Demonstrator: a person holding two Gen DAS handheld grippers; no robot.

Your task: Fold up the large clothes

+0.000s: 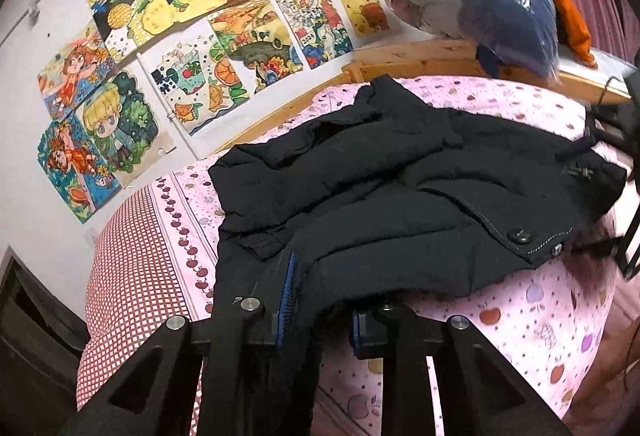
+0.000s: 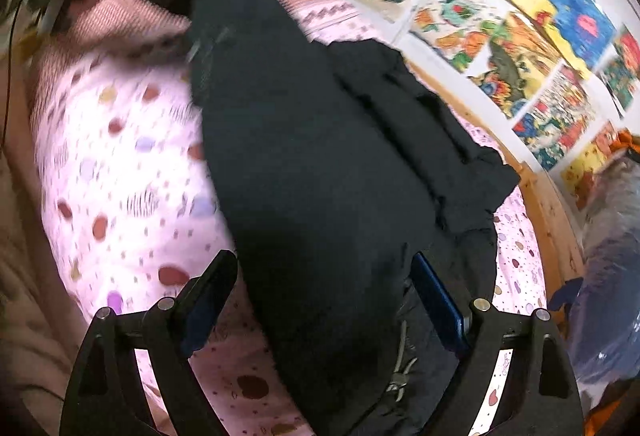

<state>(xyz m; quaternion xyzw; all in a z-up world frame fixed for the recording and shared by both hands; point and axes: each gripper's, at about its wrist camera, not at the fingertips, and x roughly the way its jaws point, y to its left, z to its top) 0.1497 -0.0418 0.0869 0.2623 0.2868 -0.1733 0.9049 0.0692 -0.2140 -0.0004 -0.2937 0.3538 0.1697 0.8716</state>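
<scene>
— Tongs first: where do yours stand?
— Your left gripper pinches the black jacket hem at lower centre; your right gripper is spread, jacket bulk between its pads.
— Which way does it lie?
— Long axis runs up-frame across the pink bedsheet, away from both hands.

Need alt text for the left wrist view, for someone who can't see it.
The left gripper pinches the near edge of a black padded jacket spread on a pink apple-print bedsheet. Colourful drawings cover the wall behind.
</scene>
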